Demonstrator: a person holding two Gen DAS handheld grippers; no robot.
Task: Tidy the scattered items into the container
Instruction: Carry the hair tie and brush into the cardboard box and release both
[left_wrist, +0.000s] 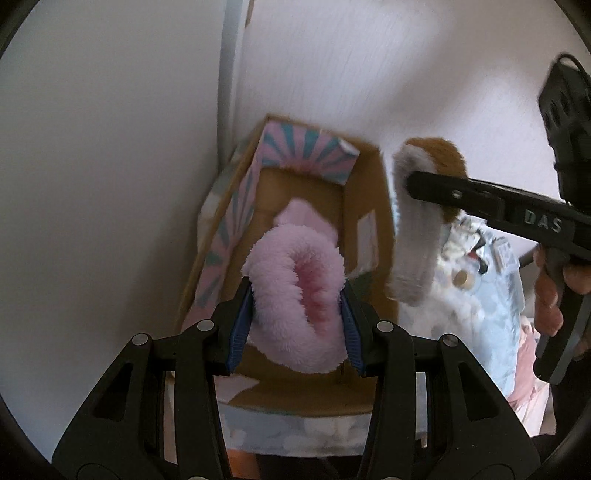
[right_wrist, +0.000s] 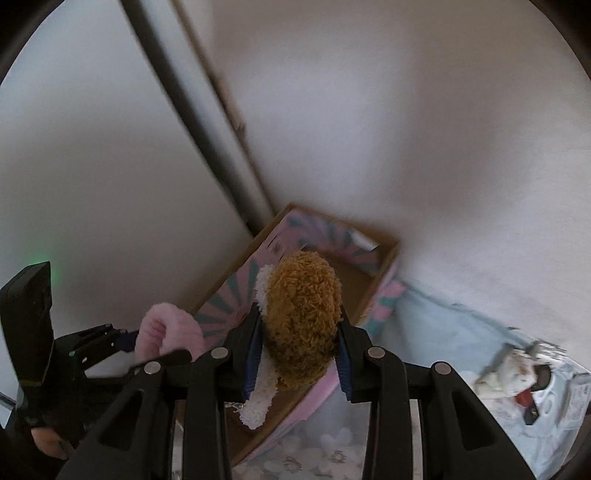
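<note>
My left gripper (left_wrist: 295, 314) is shut on a fluffy pink slipper (left_wrist: 295, 284) and holds it above the open cardboard box (left_wrist: 373, 206) with pink and teal striped flaps. My right gripper (right_wrist: 299, 354) is shut on a brown and white fluffy slipper (right_wrist: 303, 317), also above the box (right_wrist: 384, 266). In the left wrist view the brown slipper (left_wrist: 417, 229) hangs just right of the box's right wall, held by the right gripper (left_wrist: 410, 184). In the right wrist view the pink slipper (right_wrist: 170, 332) and the left gripper (right_wrist: 122, 339) show at the left.
The box stands in a corner against white walls (left_wrist: 110, 147) on a light blue flowered bedcover (right_wrist: 424, 332). A small pile of packets and bits (right_wrist: 517, 380) lies on the cover to the right of the box. A dark vertical frame (right_wrist: 207, 147) runs up the corner.
</note>
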